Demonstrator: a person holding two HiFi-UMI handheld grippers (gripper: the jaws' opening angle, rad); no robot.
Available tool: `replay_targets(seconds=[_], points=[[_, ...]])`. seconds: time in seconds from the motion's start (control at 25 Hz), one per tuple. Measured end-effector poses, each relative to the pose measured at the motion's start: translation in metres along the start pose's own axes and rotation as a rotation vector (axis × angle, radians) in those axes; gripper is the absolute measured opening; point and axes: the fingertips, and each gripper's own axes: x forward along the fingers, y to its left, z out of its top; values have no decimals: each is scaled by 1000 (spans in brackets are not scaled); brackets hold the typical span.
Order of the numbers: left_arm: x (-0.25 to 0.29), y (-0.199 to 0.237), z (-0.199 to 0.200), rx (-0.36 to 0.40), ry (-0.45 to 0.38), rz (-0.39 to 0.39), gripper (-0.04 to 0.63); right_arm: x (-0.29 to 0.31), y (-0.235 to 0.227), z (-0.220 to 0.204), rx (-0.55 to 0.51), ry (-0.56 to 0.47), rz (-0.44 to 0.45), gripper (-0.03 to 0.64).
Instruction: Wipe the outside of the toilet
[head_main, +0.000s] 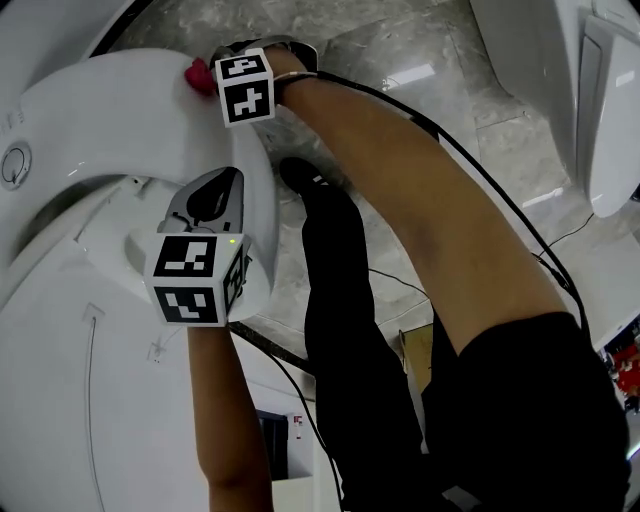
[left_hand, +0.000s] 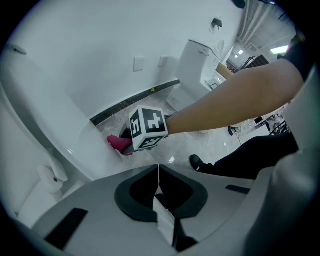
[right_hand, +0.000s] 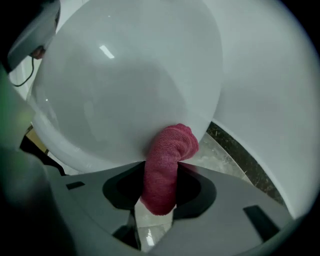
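My right gripper (right_hand: 161, 169) has little room: its cloth (right_hand: 167, 147) touches the toilet bowl (right_hand: 125, 90) on one side, and the wall (right_hand: 270, 100) with its dark skirting (right_hand: 240, 156) seems close on the other. Open floor (head_main: 400, 60) lies beside my leg (head_main: 350, 330); a cable (head_main: 412, 112) crosses above it.

Left gripper (left_hand: 158, 172): pale grey moulded shell, black-lined recesses round the jaws, black rectangular inlays on the sides.
Left cube (head_main: 195, 280): white, black square markers, a small green light (head_main: 232, 239) on its top edge.
Right gripper (right_hand: 160, 172): same grey shell and black inlays.
Right cube (head_main: 247, 87): white, black square markers.
Cable (head_main: 480, 180): thin, black, along the right arm.
Clothing: black short sleeve (head_main: 540, 400), black trousers (head_main: 360, 380), black shoe (head_main: 298, 175).
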Motion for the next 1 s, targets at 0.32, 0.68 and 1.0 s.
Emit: replay_targets(seconds=[0.32,0.68,1.0], points=[[-6,12,-17,-50,-21,-1,21,14,28,-8,-100,57,48,163],[-4,1,-28,-67,-31,-31,21,21,157,-54,71,70,181,161],[1,-16,-44,-43,-41,-38,21,27,272,-79,195,81,288,161]])
